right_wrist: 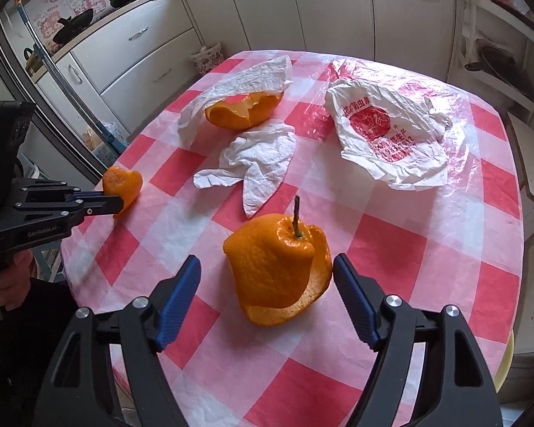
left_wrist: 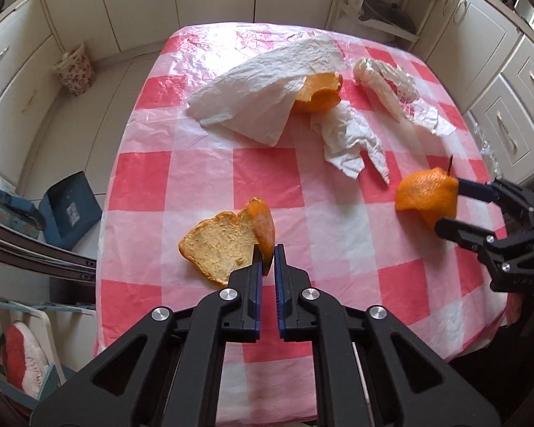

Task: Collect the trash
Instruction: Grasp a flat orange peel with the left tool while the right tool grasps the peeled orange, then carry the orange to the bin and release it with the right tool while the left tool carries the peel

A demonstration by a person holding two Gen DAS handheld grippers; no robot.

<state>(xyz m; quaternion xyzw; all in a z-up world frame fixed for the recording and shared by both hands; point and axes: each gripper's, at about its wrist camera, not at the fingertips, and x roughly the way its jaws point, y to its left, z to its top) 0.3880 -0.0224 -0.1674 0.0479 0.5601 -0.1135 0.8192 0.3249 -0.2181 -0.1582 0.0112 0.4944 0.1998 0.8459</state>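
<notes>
My left gripper (left_wrist: 267, 252) is shut on the orange edge of a flat piece of peel (left_wrist: 217, 245), pale side up, near the front left of the table; the right wrist view shows that gripper (right_wrist: 115, 203) gripping this peel (right_wrist: 124, 181). My right gripper (right_wrist: 267, 267) stands open around a domed peel with a stem (right_wrist: 274, 267); the left pad is apart from it, the right pad close beside it. This gripper (left_wrist: 448, 210) and the stemmed peel (left_wrist: 427, 195) also show in the left wrist view.
On the red-and-white checked cloth (left_wrist: 195, 178) lie a large paper towel (left_wrist: 252, 96) over a peel cup (left_wrist: 320, 92), a crumpled tissue (left_wrist: 349, 142) and a printed plastic bag (right_wrist: 391, 135). A floral bag (left_wrist: 75, 69) and a blue bin (left_wrist: 71, 210) stand on the floor at left.
</notes>
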